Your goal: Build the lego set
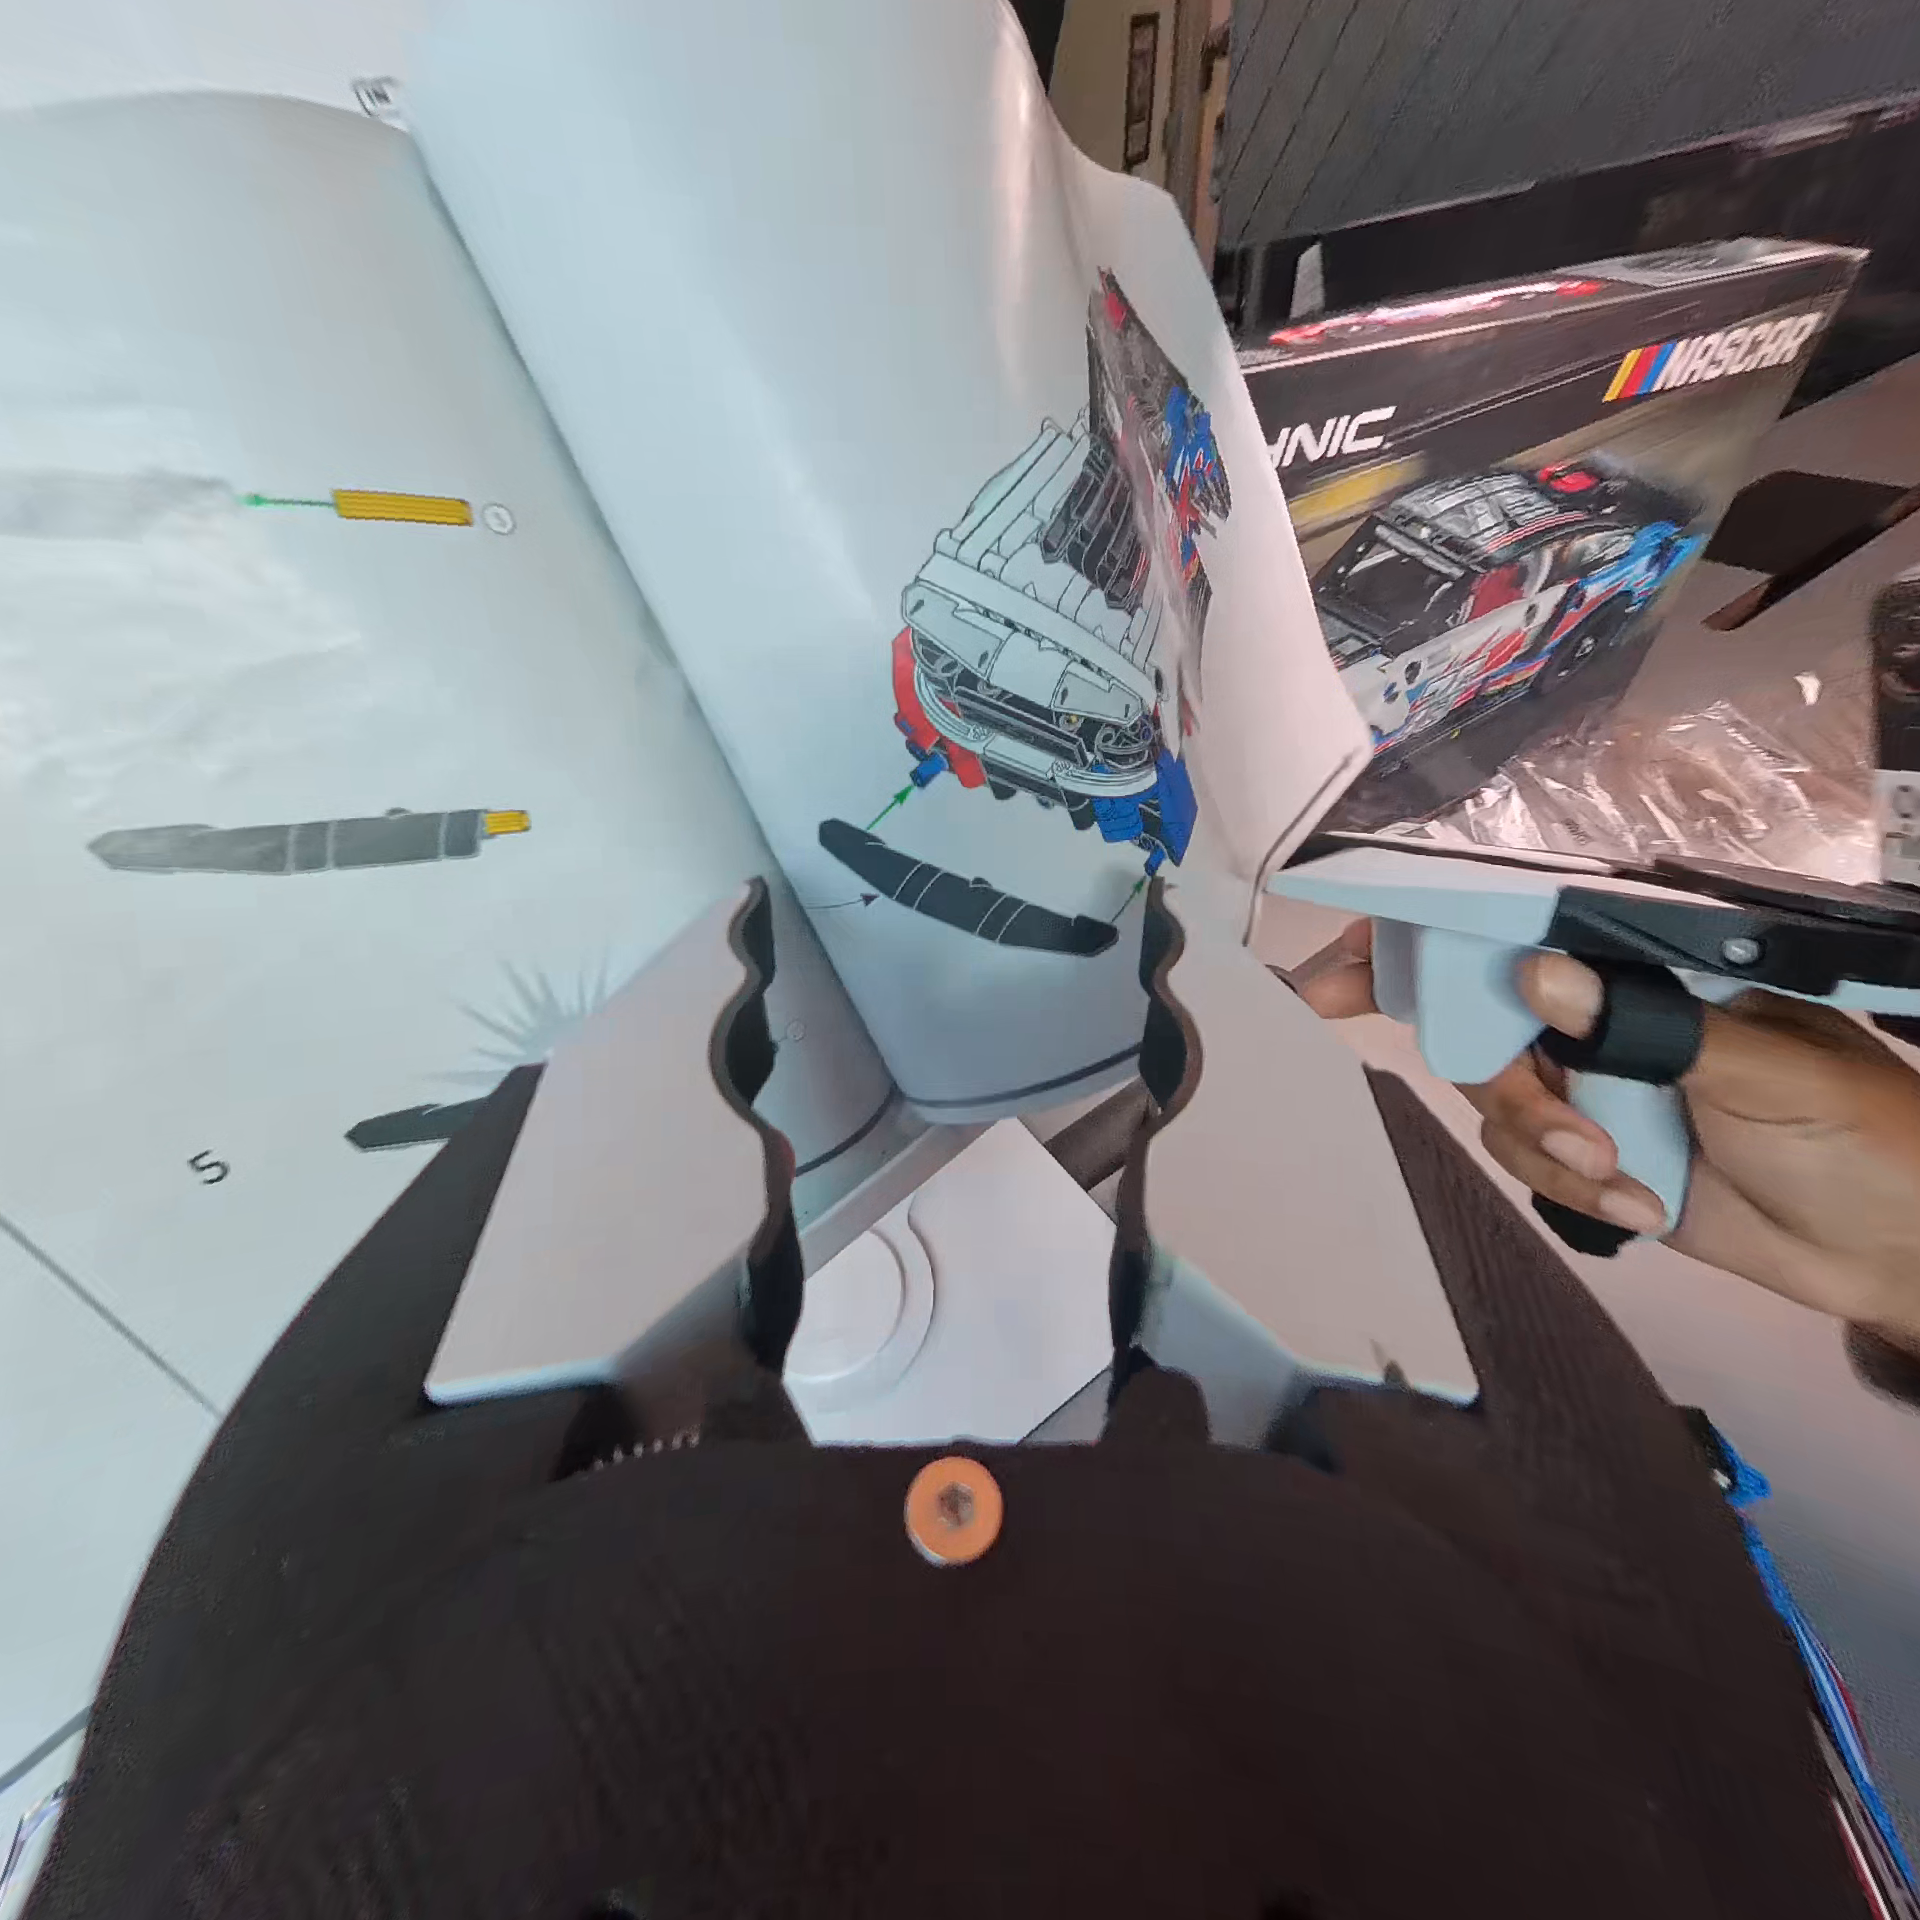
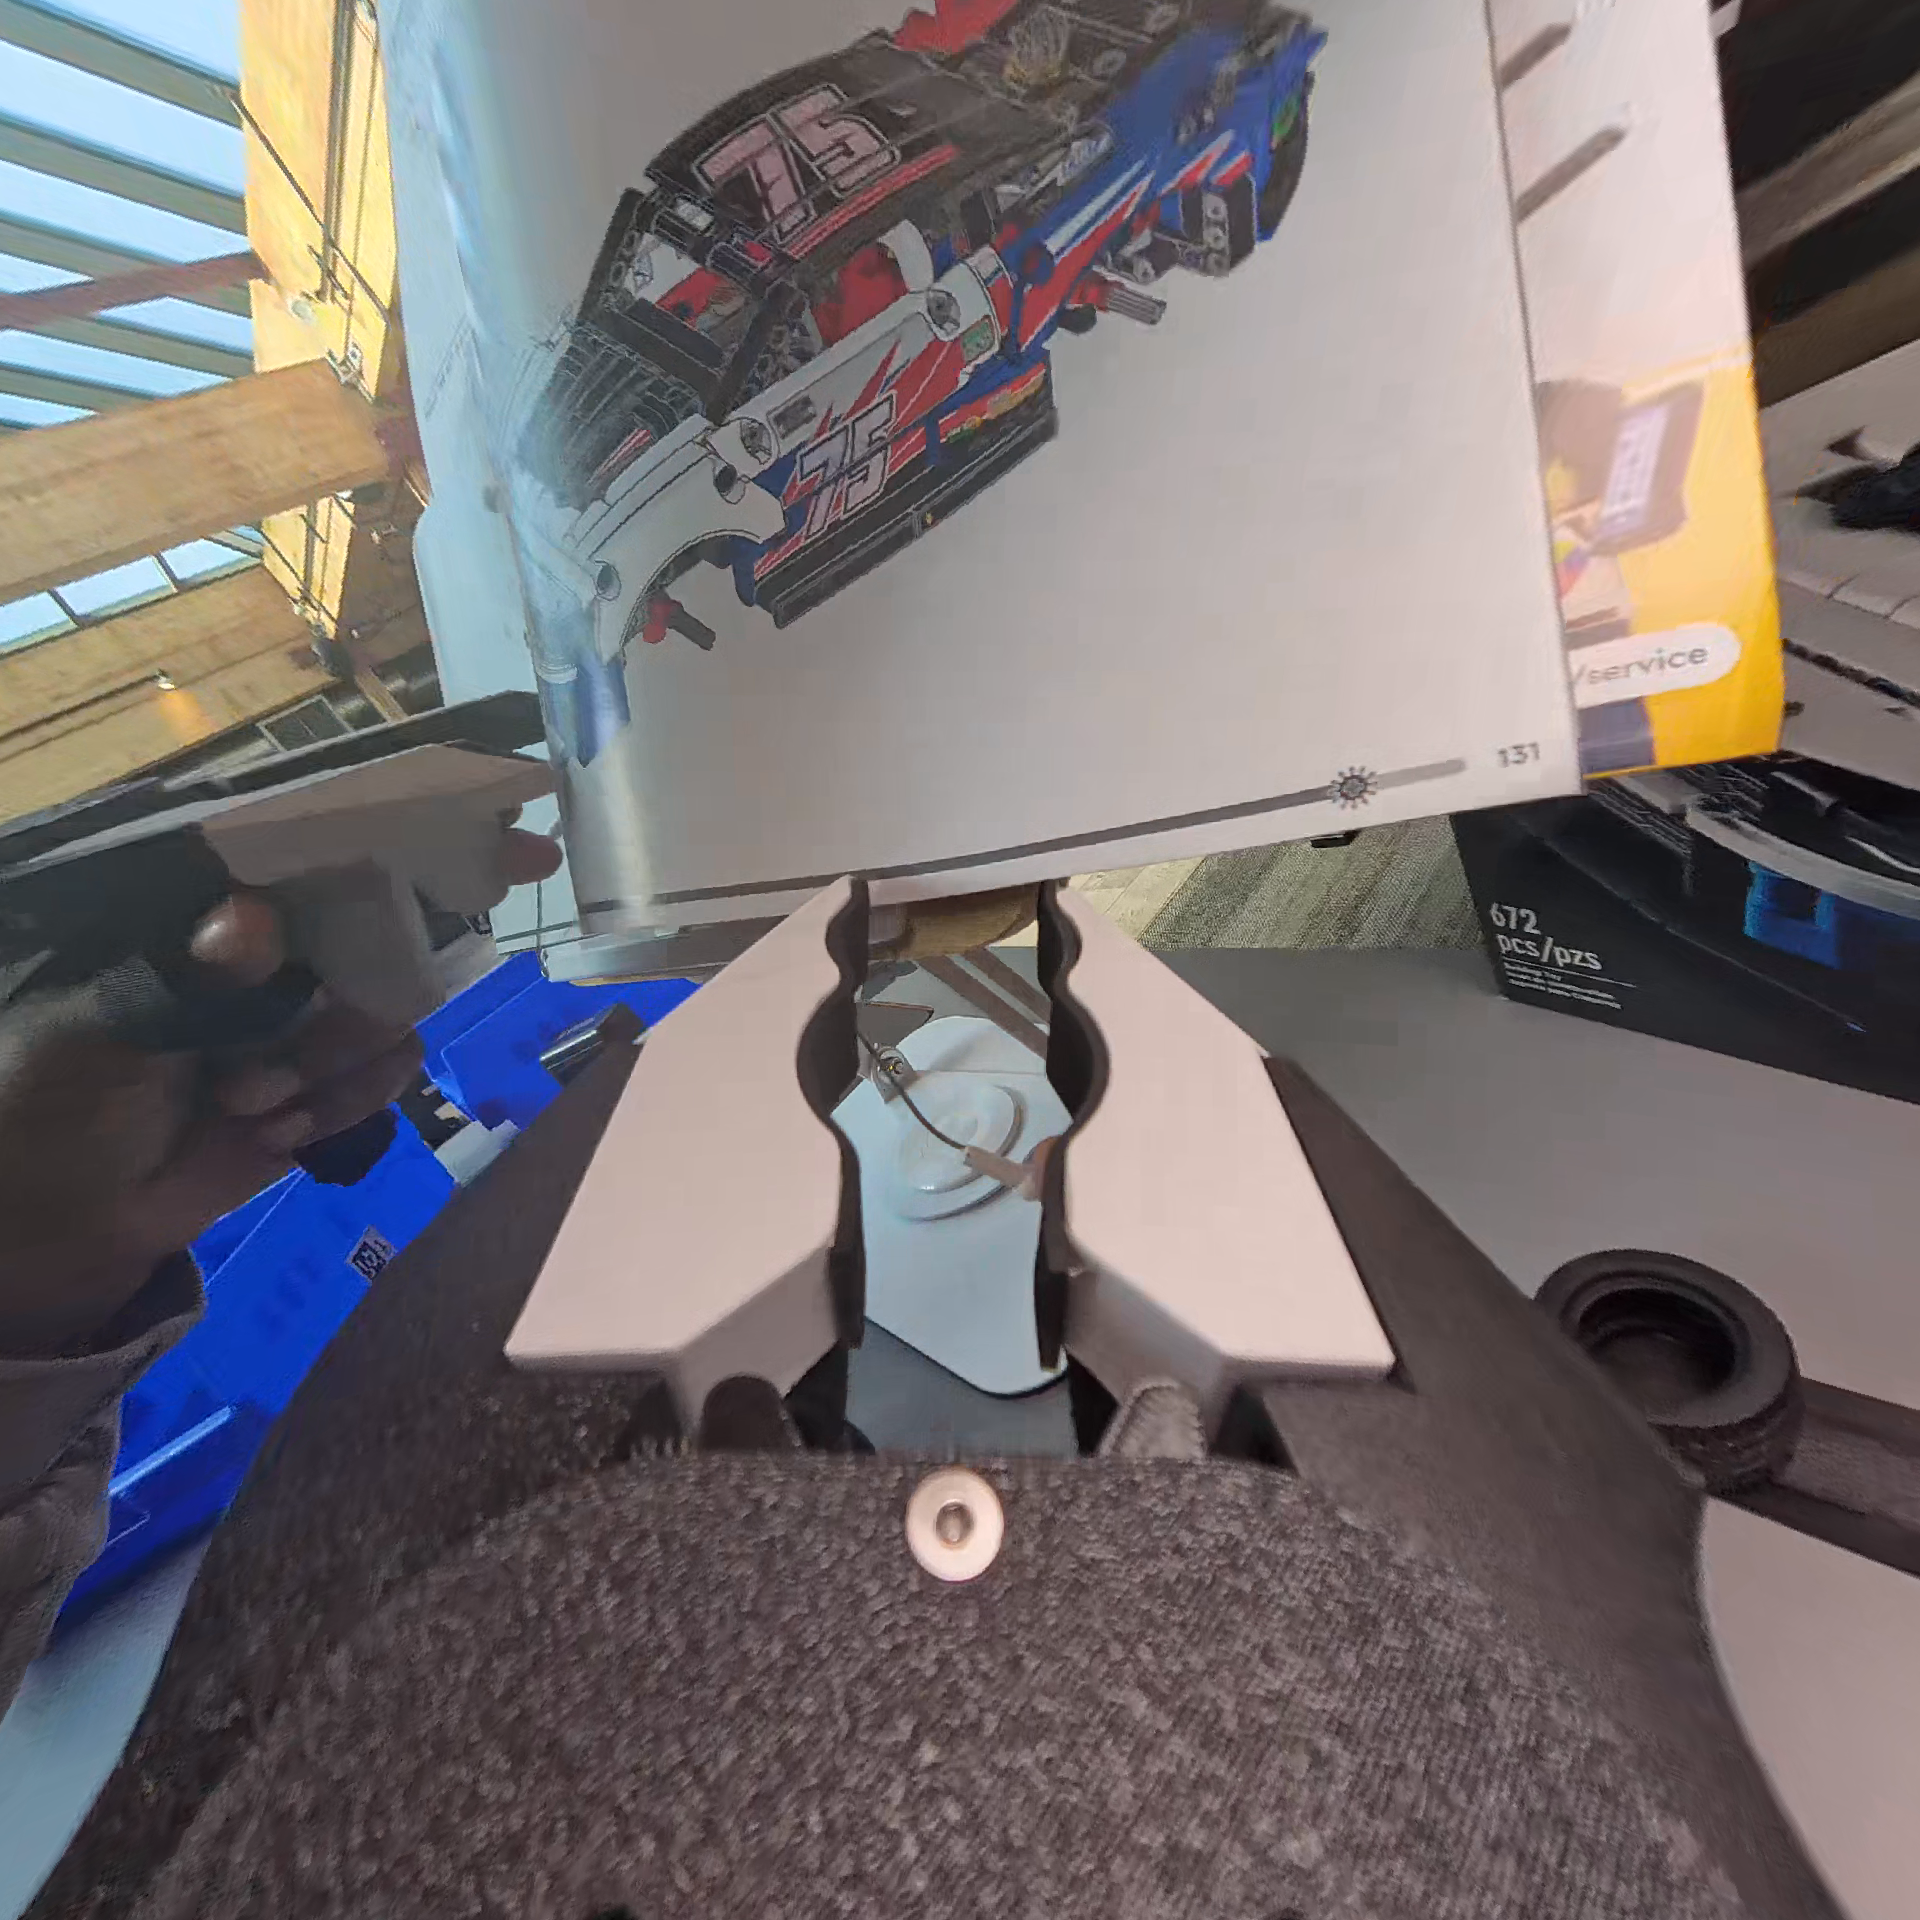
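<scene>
The open instruction booklet [image 1: 312,727] fills the left wrist view. One page [image 1: 883,416] with a drawing of the car's front stands curled up. My left gripper [image 1: 956,914] is open and empty, its fingertips just in front of that page's lower edge. My right gripper [image 1: 1351,904] comes in from the right, held by a hand, with its tip under the lifted page's outer edge. In the right wrist view the right gripper [image 2: 951,894] has its jaws apart. The lifted page [image 2: 1039,571], showing the finished car, stands just above its fingertips, not pinched.
The set's black box [image 1: 1538,540] stands at the right behind the page, on crinkled plastic bags [image 1: 1714,769]. It also shows in the right wrist view [image 2: 1662,935]. A blue bin [image 2: 291,1268] lies at the left under the left gripper [image 2: 395,821]. A black tyre [image 2: 1662,1340] lies on the grey table [image 2: 1455,1122].
</scene>
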Demonstrator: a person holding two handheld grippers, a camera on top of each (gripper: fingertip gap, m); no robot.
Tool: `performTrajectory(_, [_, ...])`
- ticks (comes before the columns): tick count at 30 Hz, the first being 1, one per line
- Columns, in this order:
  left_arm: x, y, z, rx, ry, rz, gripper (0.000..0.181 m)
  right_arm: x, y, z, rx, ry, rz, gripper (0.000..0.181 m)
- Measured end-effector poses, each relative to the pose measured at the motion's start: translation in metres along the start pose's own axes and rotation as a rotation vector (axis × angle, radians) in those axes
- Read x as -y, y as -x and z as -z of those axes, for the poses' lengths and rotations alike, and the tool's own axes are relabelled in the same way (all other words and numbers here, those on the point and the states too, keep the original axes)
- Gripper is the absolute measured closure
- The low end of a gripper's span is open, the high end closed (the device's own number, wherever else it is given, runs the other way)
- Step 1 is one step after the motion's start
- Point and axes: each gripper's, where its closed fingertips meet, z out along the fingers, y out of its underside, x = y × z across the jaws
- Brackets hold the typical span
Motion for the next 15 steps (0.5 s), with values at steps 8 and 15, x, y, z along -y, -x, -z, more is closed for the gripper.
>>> performTrajectory(8, [0.0,0.024,0.003,0.084,-0.04,0.036,0.181,0.012,0.012,0.041,-0.023,-0.09,0.074,0.153])
performTrajectory(15, [0.001,0.017,0.02,0.016,-0.05,0.045,0.161,0.019,0.011,0.022,-0.142,-0.063,0.227,0.109])
